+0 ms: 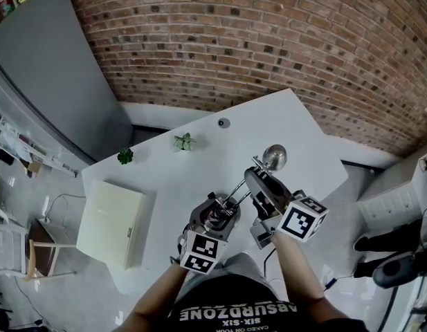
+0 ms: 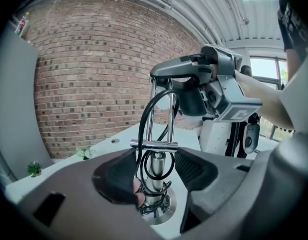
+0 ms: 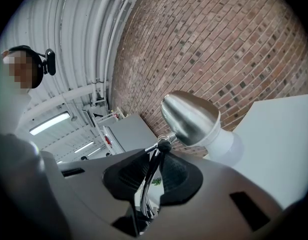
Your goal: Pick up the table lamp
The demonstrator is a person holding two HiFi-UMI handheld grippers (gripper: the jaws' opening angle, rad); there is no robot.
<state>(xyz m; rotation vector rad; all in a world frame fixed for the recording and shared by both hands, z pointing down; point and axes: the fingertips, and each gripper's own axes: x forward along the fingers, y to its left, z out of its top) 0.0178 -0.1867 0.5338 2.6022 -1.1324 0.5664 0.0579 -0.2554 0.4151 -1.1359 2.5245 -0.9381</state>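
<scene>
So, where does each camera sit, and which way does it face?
Head view: on the person's head, facing steeply down at white table and table lamp; left gripper, right gripper, forearms show.
Left gripper view: on that gripper, along its jaws to the lamp's base; right gripper shows.
Right gripper view: on that gripper, along its jaws to the lamp's head.
All share the lamp.

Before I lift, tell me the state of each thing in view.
table lamp, upright, base on the table.
left gripper, shut on the lamp's lower stem.
right gripper, shut on the lamp's upper arm.
white box, closed, flat.
</scene>
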